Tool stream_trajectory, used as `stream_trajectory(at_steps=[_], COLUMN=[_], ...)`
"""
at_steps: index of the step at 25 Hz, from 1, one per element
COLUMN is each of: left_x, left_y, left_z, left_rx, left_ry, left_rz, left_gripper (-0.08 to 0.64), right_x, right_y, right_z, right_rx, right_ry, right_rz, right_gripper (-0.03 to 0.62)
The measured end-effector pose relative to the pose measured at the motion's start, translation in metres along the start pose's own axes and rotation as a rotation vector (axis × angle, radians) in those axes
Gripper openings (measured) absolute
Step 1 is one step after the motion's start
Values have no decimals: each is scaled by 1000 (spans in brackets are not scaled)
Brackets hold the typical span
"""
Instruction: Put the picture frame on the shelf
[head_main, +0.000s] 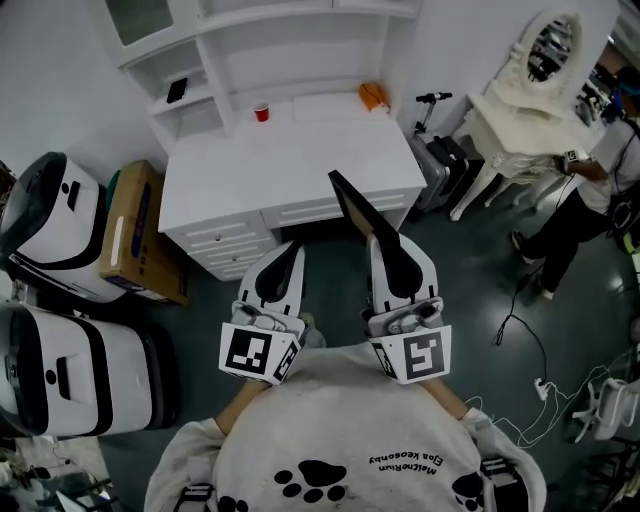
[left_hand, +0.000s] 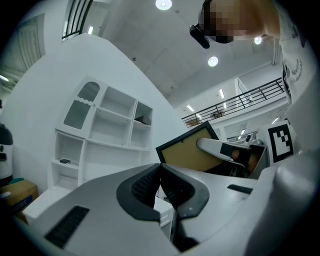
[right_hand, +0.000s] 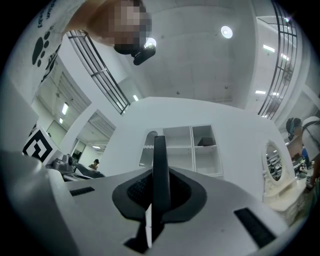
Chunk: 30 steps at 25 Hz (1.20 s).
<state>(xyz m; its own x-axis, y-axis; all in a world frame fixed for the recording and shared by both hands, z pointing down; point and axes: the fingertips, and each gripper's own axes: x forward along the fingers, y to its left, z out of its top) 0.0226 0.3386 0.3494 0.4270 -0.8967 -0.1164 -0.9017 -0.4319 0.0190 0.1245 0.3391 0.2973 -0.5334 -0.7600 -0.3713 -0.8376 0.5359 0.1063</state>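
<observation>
Head view looks down past a pale sweatshirt (head_main: 330, 430) printed with black paw marks onto both tools, held side by side in front of the person's chest, each with its marker cube nearest the body. The left tool (head_main: 288, 250) has its jaws together, the ribbed pads meeting at the tips, with nothing between them. The right tool (head_main: 386, 243) has its jaws pressed onto the picture frame (head_main: 352, 203), gripping it by its lower edge. In the right gripper view the frame stands edge-on as a thin dark bar rising straight up between the pads. In the left gripper view its black rim and brown backing board face the camera, tilted.

Seen from the head, the frame juts forward and to the left from the right tool, over the front edge of a white desk (head_main: 290, 165) with drawers. It is held in the air, clear of the desk top. At the back of the desk stand a red cup (head_main: 261, 112) and, further right, a small orange thing (head_main: 373, 96).

Behind the desk rises the white shelf (head_main: 255, 45), with a small dark object (head_main: 176, 90) in one low left compartment. Left of the desk lie a cardboard box (head_main: 140, 225) and two white-and-black machines (head_main: 55, 225). Far right, a person (head_main: 590, 200) stands by a white vanity with an oval mirror (head_main: 548, 50).
</observation>
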Motion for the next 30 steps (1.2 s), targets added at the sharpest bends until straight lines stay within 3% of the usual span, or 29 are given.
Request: stream_trajectory(at_steps=[19,25,30], left_x=[148,180,193], left_y=[119,134,148], left_z=[-15,-24,-31], left_rx=[2,12,16], left_ry=[17,23,38], left_rz=[-124,-189,-197], left_gripper=[20,20,20], right_x=[154,178,193], right_y=[-52,-67,-71], right_z=[-63,-82,-96], right_rx=[-25,-23,-14], right_ry=[-6,-8,-3], right_rz=[-115,-167,-180], right_gripper=[45,44,44])
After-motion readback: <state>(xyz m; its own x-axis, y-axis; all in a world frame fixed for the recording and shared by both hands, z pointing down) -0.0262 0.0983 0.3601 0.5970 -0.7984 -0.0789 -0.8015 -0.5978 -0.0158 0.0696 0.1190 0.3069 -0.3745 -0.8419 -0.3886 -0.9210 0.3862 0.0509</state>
